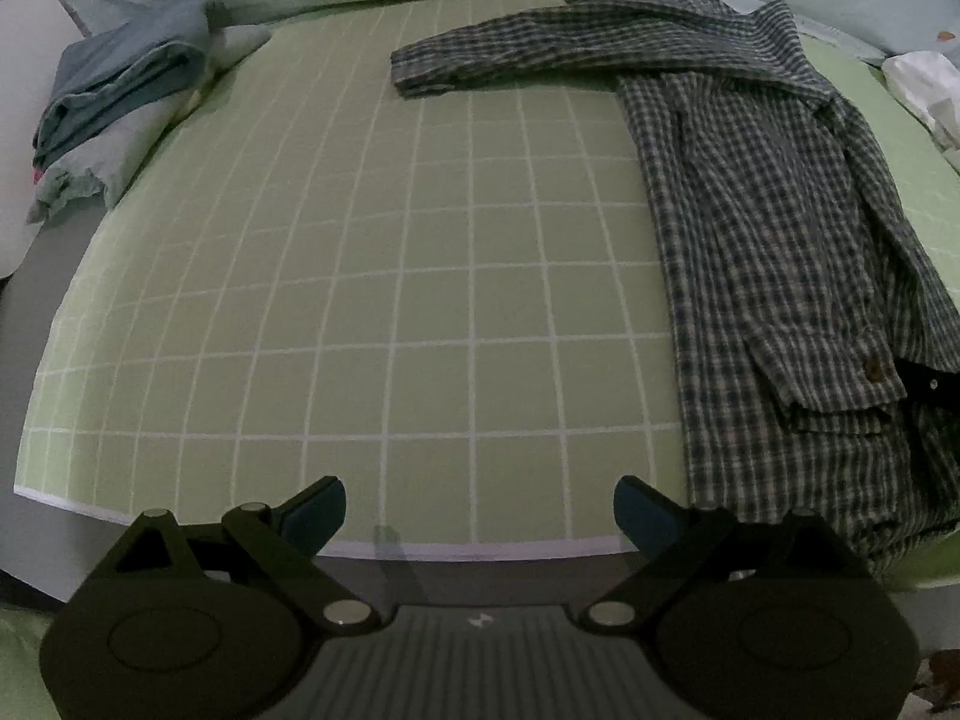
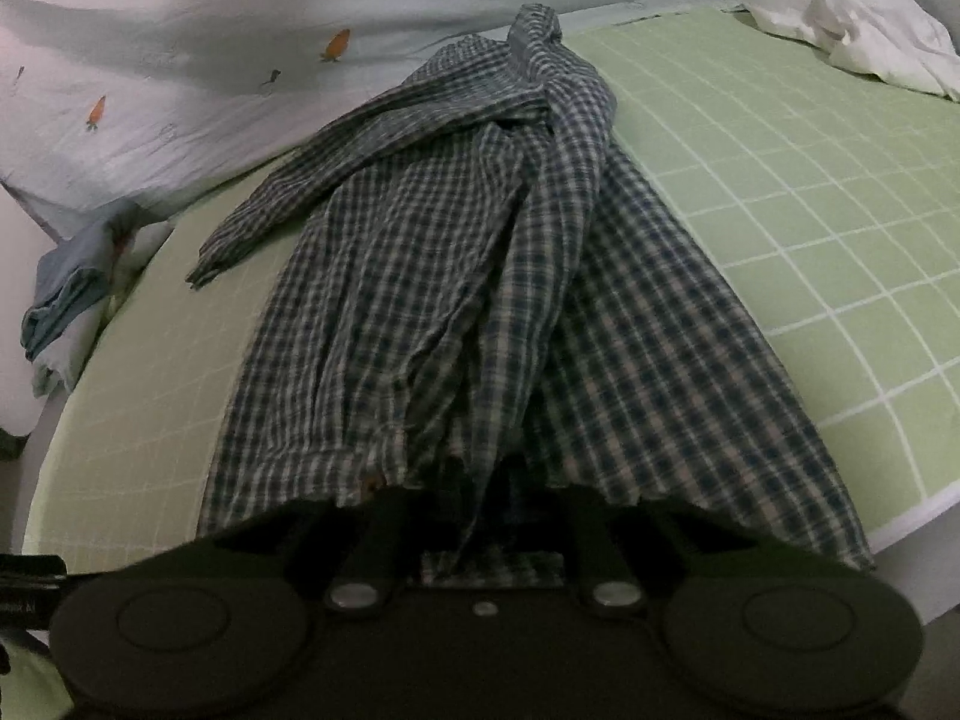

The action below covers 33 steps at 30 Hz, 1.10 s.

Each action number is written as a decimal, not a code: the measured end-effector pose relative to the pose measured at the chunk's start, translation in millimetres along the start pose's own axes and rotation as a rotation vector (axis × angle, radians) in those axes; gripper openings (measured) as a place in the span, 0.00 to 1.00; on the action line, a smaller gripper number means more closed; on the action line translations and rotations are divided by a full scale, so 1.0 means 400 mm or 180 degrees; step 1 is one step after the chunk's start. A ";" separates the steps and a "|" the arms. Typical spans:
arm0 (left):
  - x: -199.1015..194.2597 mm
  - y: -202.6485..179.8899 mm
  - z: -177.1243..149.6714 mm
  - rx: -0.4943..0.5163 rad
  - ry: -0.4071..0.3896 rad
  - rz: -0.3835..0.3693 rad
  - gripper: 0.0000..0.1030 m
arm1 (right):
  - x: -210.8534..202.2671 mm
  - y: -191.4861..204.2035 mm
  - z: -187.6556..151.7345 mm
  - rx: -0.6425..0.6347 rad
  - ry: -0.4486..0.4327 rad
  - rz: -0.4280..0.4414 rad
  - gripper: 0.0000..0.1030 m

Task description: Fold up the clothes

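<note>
I am holding my right gripper at the plaid shirt's near hem, jaws narrow, grip unconfirmed; the shirt is running lengthwise away, while my left gripper is hanging wide, empty, beside it.

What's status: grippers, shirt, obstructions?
Left gripper open, empty over green mat. Right gripper's fingertips hidden under plaid shirt; grip unclear. Shirt bunched, unfolded. Nothing blocking.

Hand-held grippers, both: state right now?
Left hand-held gripper: open, empty, over the green grid mat.
Right hand-held gripper: fingertips hidden under the plaid shirt; grip cannot be told.
</note>
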<state>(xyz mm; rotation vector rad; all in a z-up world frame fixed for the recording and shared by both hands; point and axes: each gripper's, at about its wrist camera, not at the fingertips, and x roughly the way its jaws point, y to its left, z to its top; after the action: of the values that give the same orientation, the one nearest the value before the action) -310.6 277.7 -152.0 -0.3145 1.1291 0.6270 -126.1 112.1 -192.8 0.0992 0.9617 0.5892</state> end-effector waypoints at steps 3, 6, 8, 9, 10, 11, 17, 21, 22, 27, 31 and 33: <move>-0.001 -0.004 0.000 -0.0018 -0.0012 -0.0024 0.93 | -0.006 0.002 0.000 -0.0016 0.0029 0.0010 0.27; 0.002 -0.015 0.007 -0.0083 -0.0009 -0.0077 0.93 | -0.021 0.004 0.005 -0.0035 0.0042 0.0077 0.35; 0.007 -0.025 0.014 -0.0147 0.0000 -0.0118 0.93 | -0.038 0.006 0.013 -0.0090 0.0002 0.0143 0.39; 0.011 -0.035 0.020 -0.0201 0.0011 -0.0142 0.93 | -0.050 0.005 0.021 -0.0125 -0.0038 0.0169 0.44; 0.015 -0.044 0.027 -0.0248 0.0018 -0.0161 0.93 | -0.062 0.004 0.030 -0.0163 -0.0082 0.0191 0.47; 0.020 -0.053 0.034 -0.0291 0.0024 -0.0179 0.93 | -0.071 0.002 0.041 -0.0214 -0.0133 0.0204 0.48; 0.030 -0.081 0.085 -0.0625 0.0032 -0.0131 0.93 | -0.070 -0.032 0.137 -0.0468 -0.0306 0.0096 0.64; 0.036 -0.066 0.133 -0.0993 -0.0012 -0.0086 0.93 | -0.030 -0.071 0.203 -0.0582 -0.0277 0.0058 0.64; 0.042 -0.056 0.150 -0.1067 -0.0024 -0.0064 0.93 | -0.018 -0.085 0.223 -0.0553 -0.0287 0.0074 0.65; 0.074 0.007 0.244 -0.1300 -0.0080 0.0065 0.93 | 0.064 -0.120 0.338 -0.0443 -0.0330 0.0033 0.65; 0.116 0.078 0.341 -0.1399 -0.0204 0.0089 0.93 | 0.142 -0.100 0.449 -0.0503 -0.0460 -0.0041 0.59; 0.152 0.119 0.401 -0.1478 -0.0261 0.0061 0.93 | 0.190 -0.085 0.511 -0.0561 -0.0504 -0.0104 0.55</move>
<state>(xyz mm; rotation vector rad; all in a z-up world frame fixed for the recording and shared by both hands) -203.9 419.4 -138.3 -0.6690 0.9000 0.9106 83.6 158.4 -142.1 -0.0271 0.7534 0.6241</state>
